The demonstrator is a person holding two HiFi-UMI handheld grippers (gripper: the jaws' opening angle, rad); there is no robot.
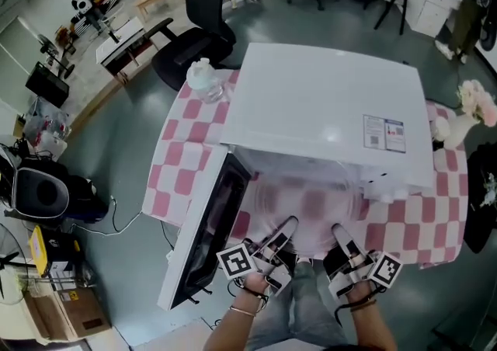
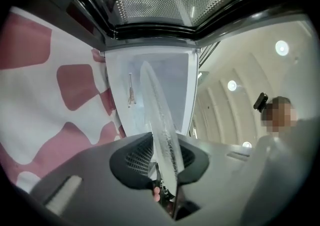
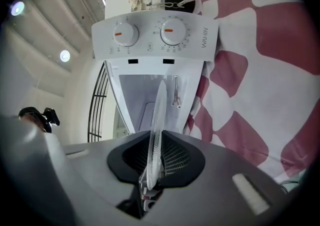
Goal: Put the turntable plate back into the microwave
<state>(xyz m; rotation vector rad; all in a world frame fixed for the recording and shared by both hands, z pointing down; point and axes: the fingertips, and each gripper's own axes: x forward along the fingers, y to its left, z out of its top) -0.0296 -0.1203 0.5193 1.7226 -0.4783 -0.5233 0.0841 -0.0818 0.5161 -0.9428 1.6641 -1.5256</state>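
White microwave [image 1: 326, 109], door open; control panel [image 3: 155, 37] reads "WAHIN". Left hand-held gripper [image 1: 283, 227] and right hand-held gripper [image 1: 342, 233] each pinch the near rim of the clear round glass turntable plate [image 1: 311, 202] at the cavity mouth.

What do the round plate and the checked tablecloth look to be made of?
The plate is probably clear glass with a glossy finish: the pink checks show through it. The tablecloth looks like matte fabric, though it may be coated plastic: it hangs limp at its left side.
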